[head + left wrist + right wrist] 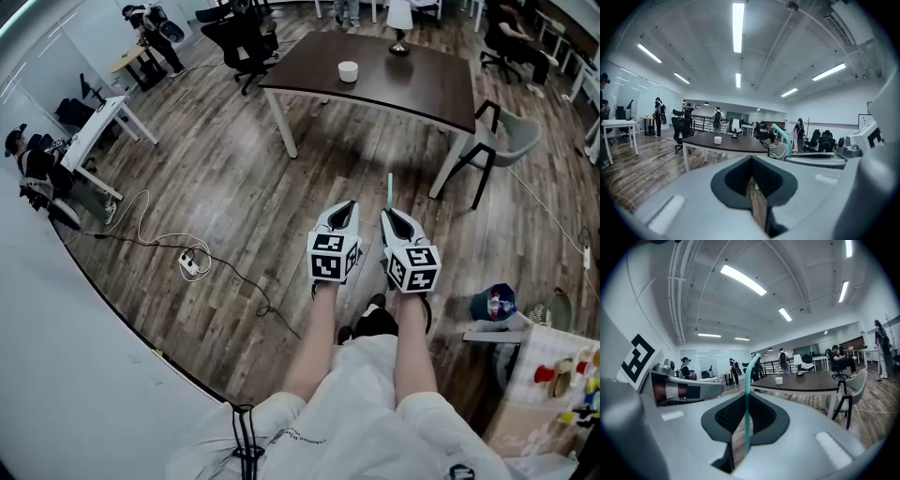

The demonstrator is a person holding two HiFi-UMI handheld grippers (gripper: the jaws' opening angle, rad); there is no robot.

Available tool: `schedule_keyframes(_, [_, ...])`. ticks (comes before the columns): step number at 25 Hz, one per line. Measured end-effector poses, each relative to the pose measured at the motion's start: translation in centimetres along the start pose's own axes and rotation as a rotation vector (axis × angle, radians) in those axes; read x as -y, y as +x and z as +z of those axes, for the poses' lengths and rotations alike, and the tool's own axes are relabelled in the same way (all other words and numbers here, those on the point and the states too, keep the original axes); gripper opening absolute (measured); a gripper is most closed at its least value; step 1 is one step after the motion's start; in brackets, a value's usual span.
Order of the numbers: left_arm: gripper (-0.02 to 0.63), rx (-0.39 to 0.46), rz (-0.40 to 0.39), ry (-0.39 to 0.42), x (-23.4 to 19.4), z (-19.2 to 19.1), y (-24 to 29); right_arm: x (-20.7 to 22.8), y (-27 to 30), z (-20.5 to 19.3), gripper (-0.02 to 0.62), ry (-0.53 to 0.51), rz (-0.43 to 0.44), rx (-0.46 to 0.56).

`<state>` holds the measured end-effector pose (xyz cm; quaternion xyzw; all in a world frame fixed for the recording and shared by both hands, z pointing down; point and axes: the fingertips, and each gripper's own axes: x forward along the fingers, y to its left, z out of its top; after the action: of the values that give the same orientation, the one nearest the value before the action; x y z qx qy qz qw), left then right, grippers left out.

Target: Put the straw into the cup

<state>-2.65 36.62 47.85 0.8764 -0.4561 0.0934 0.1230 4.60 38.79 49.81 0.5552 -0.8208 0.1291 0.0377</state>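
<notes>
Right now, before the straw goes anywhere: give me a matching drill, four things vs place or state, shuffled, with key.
Things
1. straw
2. cup
3. left gripper
4. power strip

Place or state
A. standing on the dark table, far ahead of both grippers
B. lying on the wooden floor, cable attached
C. clamped between the jaws of the right gripper, pointing ahead
D. jaws together, nothing between them

Pairs: 1-C, 2-A, 3-D, 4-B
</notes>
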Motion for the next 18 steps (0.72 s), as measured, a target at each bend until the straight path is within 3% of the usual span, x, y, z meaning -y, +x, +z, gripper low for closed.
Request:
schedule_keyframes(10, [0.0,-0.015,0.067,-0.009,-5.0,1.1,3.1,1.2,6.1,3.3,0.046,0.016,0.106,0.018])
schedule_keyframes(18, [0.0,-0.018,0.116,0.005,-9.5,5.0,7.5,3.9,13.4,8.0,0.048,0.052,0.167,0.042])
